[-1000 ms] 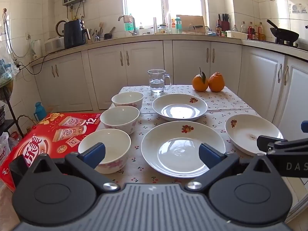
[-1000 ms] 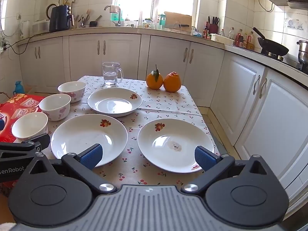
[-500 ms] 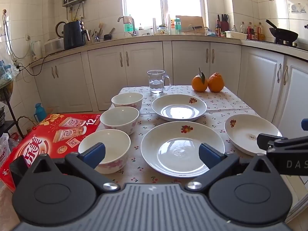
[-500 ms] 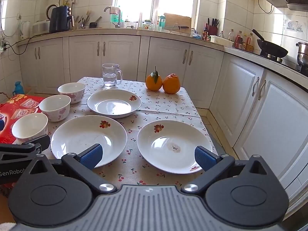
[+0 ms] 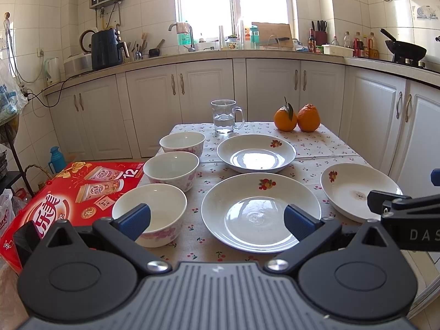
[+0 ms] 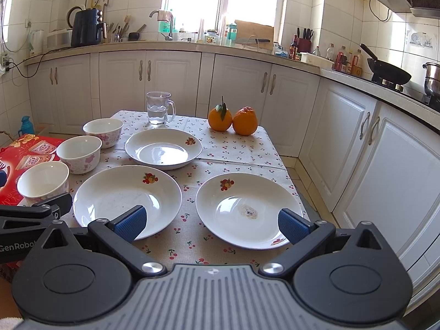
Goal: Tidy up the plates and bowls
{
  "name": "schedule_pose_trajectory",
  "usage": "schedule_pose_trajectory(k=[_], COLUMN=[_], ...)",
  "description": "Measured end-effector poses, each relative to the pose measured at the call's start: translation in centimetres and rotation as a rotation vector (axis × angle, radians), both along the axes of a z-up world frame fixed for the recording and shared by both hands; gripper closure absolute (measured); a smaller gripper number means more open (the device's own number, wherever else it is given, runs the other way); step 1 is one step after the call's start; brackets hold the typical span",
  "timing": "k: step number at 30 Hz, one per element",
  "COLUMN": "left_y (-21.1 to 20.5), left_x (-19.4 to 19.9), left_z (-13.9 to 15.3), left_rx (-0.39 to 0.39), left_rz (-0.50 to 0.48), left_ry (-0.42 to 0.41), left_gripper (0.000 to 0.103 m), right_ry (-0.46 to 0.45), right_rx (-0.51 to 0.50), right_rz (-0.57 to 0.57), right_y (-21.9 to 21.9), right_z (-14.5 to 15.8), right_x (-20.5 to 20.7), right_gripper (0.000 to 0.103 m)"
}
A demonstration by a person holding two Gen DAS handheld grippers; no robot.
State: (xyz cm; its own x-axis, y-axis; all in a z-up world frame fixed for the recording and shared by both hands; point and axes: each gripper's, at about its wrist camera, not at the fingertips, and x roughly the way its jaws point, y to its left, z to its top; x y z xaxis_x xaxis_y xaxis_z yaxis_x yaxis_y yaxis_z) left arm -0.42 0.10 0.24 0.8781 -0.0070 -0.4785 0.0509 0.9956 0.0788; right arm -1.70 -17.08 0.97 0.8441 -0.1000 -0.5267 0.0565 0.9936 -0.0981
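Three plates and three bowls sit unstacked on the surface (image 6: 239,148): bowls in a column at left, near bowl (image 5: 150,214) closest; far plate (image 5: 255,152), near-centre plate (image 5: 260,210), near-right plate (image 6: 247,210). Since a second ago the views rose only slightly; nothing shifted. Left tool (image 5: 217,218) and right tool (image 6: 211,221) both gape wide, empty. Judgement: task not started.

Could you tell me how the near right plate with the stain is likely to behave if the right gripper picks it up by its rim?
The stained plate looks like glazed ceramic, so probably stiff, breakable and somewhat slippery between the pads. Its wide, shallow shape suggests that a rim grip would let it droop or swing. It lies near the table edge, so pushing it outward seems risky.
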Motion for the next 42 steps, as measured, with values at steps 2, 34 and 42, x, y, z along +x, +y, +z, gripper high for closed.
schedule_pose_trajectory(k=[2, 34, 42], left_y=[0.0, -0.04, 0.0], left_x=[-0.02, -0.1, -0.09], left_z=[0.0, -0.06, -0.07], left_rx=[-0.001, -0.002, -0.003], left_rz=[0.0, 0.0, 0.0], left_ry=[0.0, 0.003, 0.003], left_gripper=[0.001, 0.001, 0.001], right_ry=[-0.001, -0.004, -0.003], right_rx=[-0.002, -0.007, -0.008], right_rz=[-0.001, 0.004, 0.004], right_y=[0.03, -0.12, -0.07], right_z=[-0.01, 0.31, 0.27], right_x=[0.0, 0.0, 0.04], right_gripper=[0.0, 0.0, 0.0])
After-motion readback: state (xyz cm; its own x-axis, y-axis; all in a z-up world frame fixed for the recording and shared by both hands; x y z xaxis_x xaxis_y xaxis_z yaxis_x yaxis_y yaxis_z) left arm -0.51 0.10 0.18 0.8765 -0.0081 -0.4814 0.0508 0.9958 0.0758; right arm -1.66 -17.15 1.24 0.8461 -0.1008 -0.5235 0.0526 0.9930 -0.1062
